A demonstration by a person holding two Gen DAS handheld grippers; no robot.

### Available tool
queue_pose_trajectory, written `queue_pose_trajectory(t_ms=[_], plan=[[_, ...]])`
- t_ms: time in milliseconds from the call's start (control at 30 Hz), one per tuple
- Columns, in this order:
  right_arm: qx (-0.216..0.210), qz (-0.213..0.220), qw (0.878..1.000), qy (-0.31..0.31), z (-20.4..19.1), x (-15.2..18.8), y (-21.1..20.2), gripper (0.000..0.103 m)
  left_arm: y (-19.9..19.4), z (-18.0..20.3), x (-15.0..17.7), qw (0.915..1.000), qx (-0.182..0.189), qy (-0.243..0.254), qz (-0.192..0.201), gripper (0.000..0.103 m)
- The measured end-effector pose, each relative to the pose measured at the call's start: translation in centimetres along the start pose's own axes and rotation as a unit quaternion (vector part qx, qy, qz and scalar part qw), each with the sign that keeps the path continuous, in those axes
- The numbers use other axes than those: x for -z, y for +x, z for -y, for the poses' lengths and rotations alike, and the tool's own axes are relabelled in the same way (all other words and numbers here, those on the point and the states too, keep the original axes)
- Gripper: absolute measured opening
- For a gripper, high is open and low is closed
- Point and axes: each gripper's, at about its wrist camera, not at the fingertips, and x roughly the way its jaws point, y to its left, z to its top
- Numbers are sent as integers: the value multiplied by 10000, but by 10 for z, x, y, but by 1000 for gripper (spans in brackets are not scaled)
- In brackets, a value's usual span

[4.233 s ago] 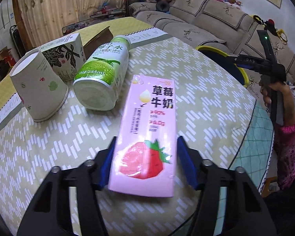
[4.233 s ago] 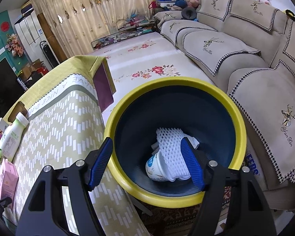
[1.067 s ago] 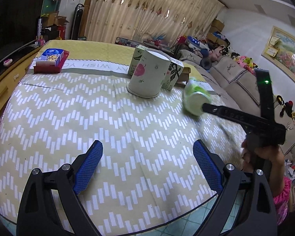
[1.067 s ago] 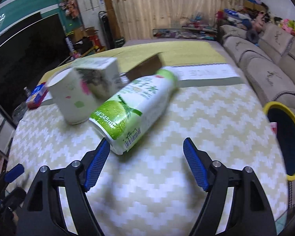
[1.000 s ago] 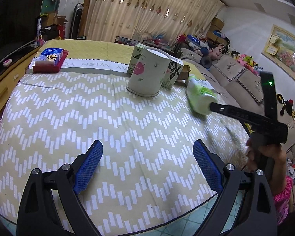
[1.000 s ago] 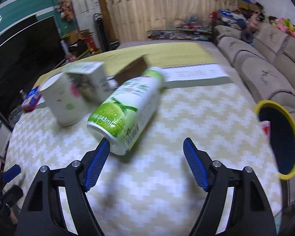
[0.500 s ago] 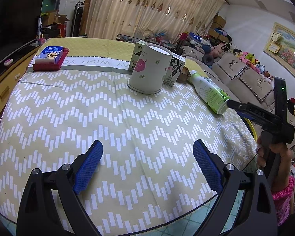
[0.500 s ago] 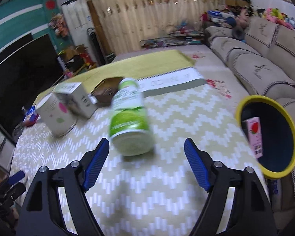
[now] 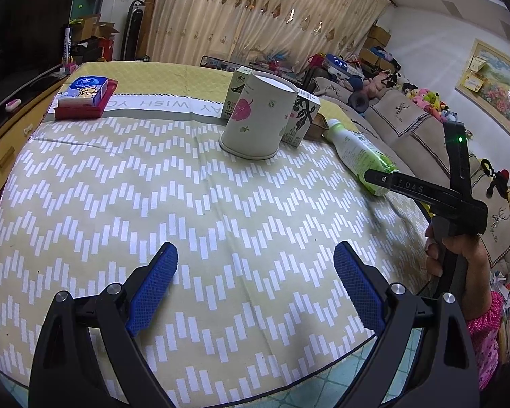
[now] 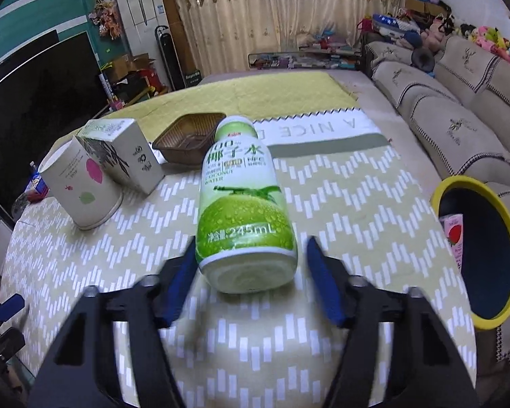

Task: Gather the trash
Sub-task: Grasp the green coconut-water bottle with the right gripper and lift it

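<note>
A green and white coconut-water bottle (image 10: 244, 210) lies on its side on the chevron tablecloth, base toward my right gripper (image 10: 250, 244). The base sits between the blue pads while the jaws are closing; a small gap still shows at the right pad (image 10: 319, 272). In the left wrist view the bottle (image 9: 360, 156) lies at the table's right edge with a finger of the right gripper (image 9: 408, 187) beside it. My left gripper (image 9: 255, 250) hangs open over bare cloth, nothing between its fingers. A yellow-rimmed bin (image 10: 438, 193) stands right of the table with a pink strawberry carton (image 10: 455, 238) inside.
An upside-down paper cup (image 10: 81, 187) and a white patterned box (image 10: 125, 149) stand left of the bottle, a brown basket (image 10: 190, 136) behind it. A tissue pack (image 9: 85, 91) lies at the far left. A sofa (image 10: 459, 102) runs along the right.
My right gripper has moved up to the bottle, so its base now sits between the jaws, which have narrowed. The left gripper has not moved.
</note>
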Motion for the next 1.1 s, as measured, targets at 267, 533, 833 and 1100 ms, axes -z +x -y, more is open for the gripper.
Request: queue_pose_trajectory(t_ms=[267, 533, 833, 1100], plan=[[-214, 608, 9977, 208, 20, -5, -61, 51, 3, 1, 0, 10000, 0, 12, -24, 92], [-361, 1068, 9930, 349, 33, -6, -111, 50, 3, 2, 0, 10000, 3, 3, -8, 92], [-495, 1116, 9915, 456, 43, 1, -126, 50, 0, 0, 1, 10000, 10, -20, 29, 92], [-348, 1259, 9900, 531, 65, -6, -141, 50, 1, 0, 1, 10000, -38, -15, -8, 92]])
